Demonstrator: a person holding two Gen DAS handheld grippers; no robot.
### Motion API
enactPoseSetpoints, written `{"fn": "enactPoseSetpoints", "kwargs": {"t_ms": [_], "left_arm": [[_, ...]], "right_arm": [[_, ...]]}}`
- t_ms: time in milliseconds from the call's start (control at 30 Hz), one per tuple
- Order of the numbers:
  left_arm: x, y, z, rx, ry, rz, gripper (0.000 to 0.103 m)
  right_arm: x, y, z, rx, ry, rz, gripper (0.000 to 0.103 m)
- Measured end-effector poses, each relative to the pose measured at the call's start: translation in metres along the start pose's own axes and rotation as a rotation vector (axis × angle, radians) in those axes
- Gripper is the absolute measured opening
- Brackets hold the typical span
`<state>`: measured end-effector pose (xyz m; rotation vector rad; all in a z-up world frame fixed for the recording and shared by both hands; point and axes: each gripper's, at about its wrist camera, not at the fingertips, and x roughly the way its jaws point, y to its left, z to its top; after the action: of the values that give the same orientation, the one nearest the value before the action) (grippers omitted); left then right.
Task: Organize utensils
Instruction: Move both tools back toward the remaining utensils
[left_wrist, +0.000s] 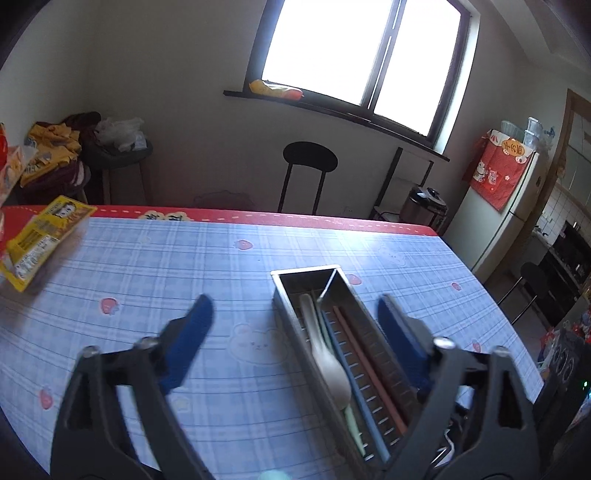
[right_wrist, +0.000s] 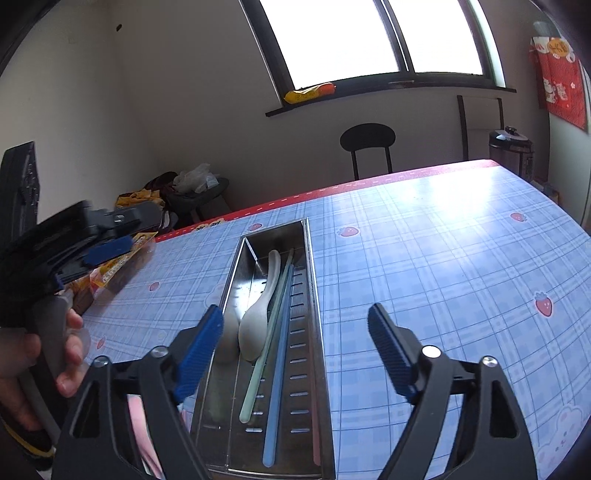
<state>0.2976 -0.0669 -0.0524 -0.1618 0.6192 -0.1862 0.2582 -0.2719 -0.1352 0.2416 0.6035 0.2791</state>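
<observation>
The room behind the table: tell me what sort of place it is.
Most likely a home dining area beside a kitchen. A table with a strawberry-print plaid cloth holds a metal utensil tray, a fridge stands at the right, and a rice cooker sits beyond the table.

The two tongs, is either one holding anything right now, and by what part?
Nothing is held. The left tongs and right tongs both stand open and empty above the metal utensil tray; the spoon lies in it.
</observation>
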Motion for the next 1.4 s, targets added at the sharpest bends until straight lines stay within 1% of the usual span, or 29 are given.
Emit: {"fn": "enactPoseSetpoints", "kwargs": {"t_ms": [67, 133, 267, 367, 500, 700, 867, 933, 1000, 1033, 1100, 1167, 1200, 1233, 1267, 1300, 1333, 1367, 1400], "left_arm": [[-0.019, 0.007, -0.005, 0.025, -0.019, 0.033, 0.097], [-0.035, 0.014, -0.011, 0.043, -0.016, 0.063, 0.097], [-0.069, 0.031, -0.029, 0.049, -0.025, 0.097, 0.097], [-0.094, 0.047, -0.047, 0.019, -0.024, 0.113, 0.097], [-0.127, 0.065, -0.076, -0.017, -0.015, 0.121, 0.097], [-0.157, 0.076, -0.122, -0.031, 0.018, 0.095, 0.097], [-0.165, 0.069, -0.157, -0.019, 0.046, 0.068, 0.097], [-0.167, 0.064, -0.168, -0.009, 0.059, 0.051, 0.097], [-0.169, 0.060, -0.176, 0.001, 0.056, 0.046, 0.097], [-0.170, 0.059, -0.180, 0.006, 0.052, 0.048, 0.097], [-0.170, 0.054, -0.185, 0.006, 0.053, 0.046, 0.097], [-0.167, 0.050, -0.189, 0.005, 0.064, 0.030, 0.097], [-0.165, 0.048, -0.191, 0.008, 0.071, 0.030, 0.097], [-0.163, 0.046, -0.193, 0.011, 0.077, 0.033, 0.097], [-0.162, 0.044, -0.195, 0.015, 0.080, 0.034, 0.097], [-0.162, 0.042, -0.197, 0.024, 0.082, 0.031, 0.097], [-0.162, 0.039, -0.199, 0.039, 0.083, 0.032, 0.096], [-0.164, 0.036, -0.200, 0.053, 0.077, 0.037, 0.094], [-0.165, 0.034, -0.199, 0.058, 0.072, 0.039, 0.091]], "right_arm": [[-0.003, 0.003, -0.003, -0.027, 0.001, -0.016, 0.098], [-0.006, 0.009, -0.005, -0.057, 0.004, -0.027, 0.097], [-0.018, 0.023, -0.012, -0.133, -0.028, -0.041, 0.097], [-0.027, 0.034, -0.014, -0.175, -0.042, -0.029, 0.097], [-0.044, 0.045, -0.021, -0.194, -0.046, -0.019, 0.097], [-0.069, 0.056, -0.048, -0.244, 0.003, 0.009, 0.097], [-0.087, 0.051, -0.071, -0.209, 0.063, 0.047, 0.097], [-0.094, 0.053, -0.079, -0.221, 0.088, 0.066, 0.097], [-0.102, 0.057, -0.087, -0.252, 0.094, 0.071, 0.096], [-0.105, 0.060, -0.090, -0.269, 0.095, 0.066, 0.094], [-0.106, 0.064, -0.095, -0.297, 0.112, 0.061, 0.085], [-0.103, 0.064, -0.099, -0.306, 0.137, 0.052, 0.072], [-0.101, 0.063, -0.100, -0.300, 0.146, 0.056, 0.067], [-0.099, 0.061, -0.101, -0.289, 0.157, 0.068, 0.057], [-0.098, 0.061, -0.102, -0.277, 0.167, 0.085, 0.050], [-0.098, 0.060, -0.103, -0.270, 0.175, 0.099, 0.047], [-0.098, 0.060, -0.103, -0.270, 0.180, 0.111, 0.041], [-0.097, 0.061, -0.105, -0.276, 0.187, 0.121, 0.034], [-0.096, 0.063, -0.106, -0.284, 0.199, 0.132, 0.031]]}}
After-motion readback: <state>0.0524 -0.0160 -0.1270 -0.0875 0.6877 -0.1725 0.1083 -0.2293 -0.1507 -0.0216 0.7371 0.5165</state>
